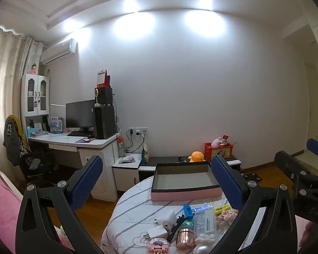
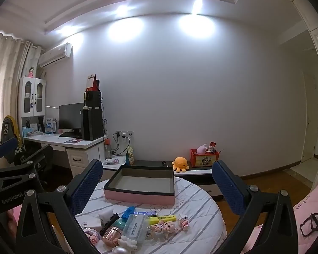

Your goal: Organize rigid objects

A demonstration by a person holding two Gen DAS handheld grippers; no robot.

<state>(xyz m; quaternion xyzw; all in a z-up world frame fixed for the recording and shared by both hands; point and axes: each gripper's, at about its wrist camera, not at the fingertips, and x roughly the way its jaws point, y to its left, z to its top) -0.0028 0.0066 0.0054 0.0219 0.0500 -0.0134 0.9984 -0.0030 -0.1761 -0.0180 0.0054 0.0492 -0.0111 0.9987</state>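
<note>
"GenRobot.AI" stands in pale letters on the black body of the left gripper [image 2: 12, 182], at the left edge of the right wrist view. "Dental Flossers" is printed on the clear floss box [image 2: 135, 227], which lies in front of the pink tray [image 2: 137, 198]. A pink cushion [image 2: 307, 209] to the right of the tray bears letters too blurred to read

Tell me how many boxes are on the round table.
1. The pink box with a dark rim sits open and empty at the table's far side, beyond the pile of small items. Smaller cases could be hidden in that pile.
</note>
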